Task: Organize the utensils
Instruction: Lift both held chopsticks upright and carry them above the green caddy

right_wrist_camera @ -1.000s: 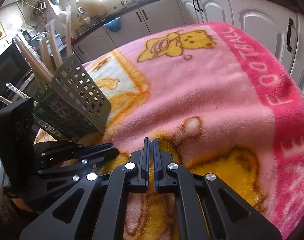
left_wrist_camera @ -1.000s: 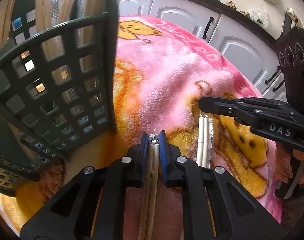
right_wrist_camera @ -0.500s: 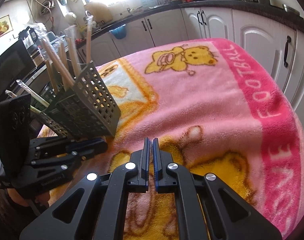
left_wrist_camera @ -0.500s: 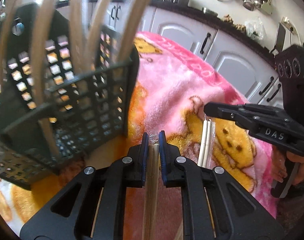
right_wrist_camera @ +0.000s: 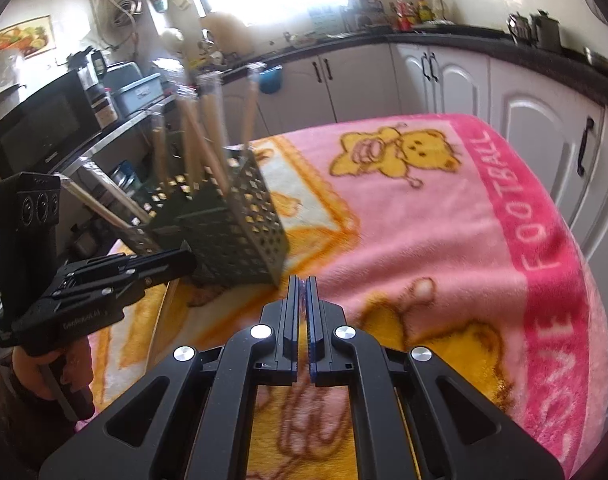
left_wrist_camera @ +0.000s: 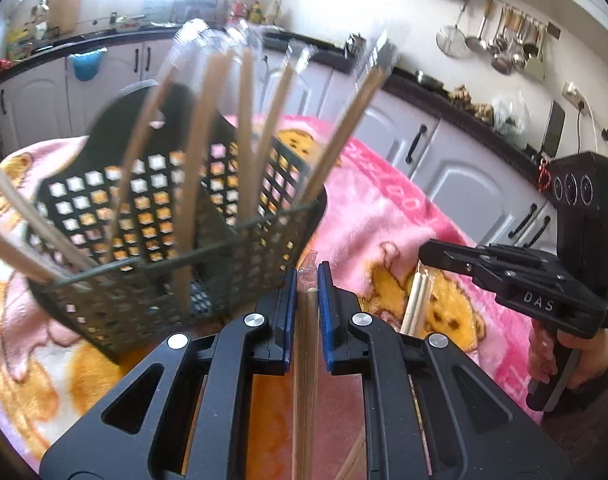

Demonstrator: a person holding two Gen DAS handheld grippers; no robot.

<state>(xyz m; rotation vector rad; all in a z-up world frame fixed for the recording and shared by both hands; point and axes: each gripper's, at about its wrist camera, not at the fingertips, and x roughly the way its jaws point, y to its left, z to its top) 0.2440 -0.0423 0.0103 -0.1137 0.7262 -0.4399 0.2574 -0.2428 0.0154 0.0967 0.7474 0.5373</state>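
My left gripper point(left_wrist_camera: 305, 280) is shut on a wrapped pair of wooden chopsticks point(left_wrist_camera: 306, 360), held just in front of a dark green perforated holder point(left_wrist_camera: 175, 216). The holder stands tilted on the pink blanket and holds several wrapped chopstick pairs point(left_wrist_camera: 243, 128). Another wrapped pair point(left_wrist_camera: 414, 306) lies on the blanket under my right gripper point(left_wrist_camera: 428, 250). In the right wrist view my right gripper point(right_wrist_camera: 301, 284) is shut with nothing visible between its fingers. The holder point(right_wrist_camera: 231, 224) is to its left, with my left gripper point(right_wrist_camera: 183, 258) beside it.
The pink teddy-bear blanket point(right_wrist_camera: 424, 220) covers the table, its edge falling off at the right. White kitchen cabinets point(right_wrist_camera: 524, 120) stand behind. A microwave point(right_wrist_camera: 43, 128) sits at the far left.
My left gripper has risen and tilted up with the chopsticks, so the holder's open top and its chopsticks now show. The right gripper has risen and drawn back a little, still shut.
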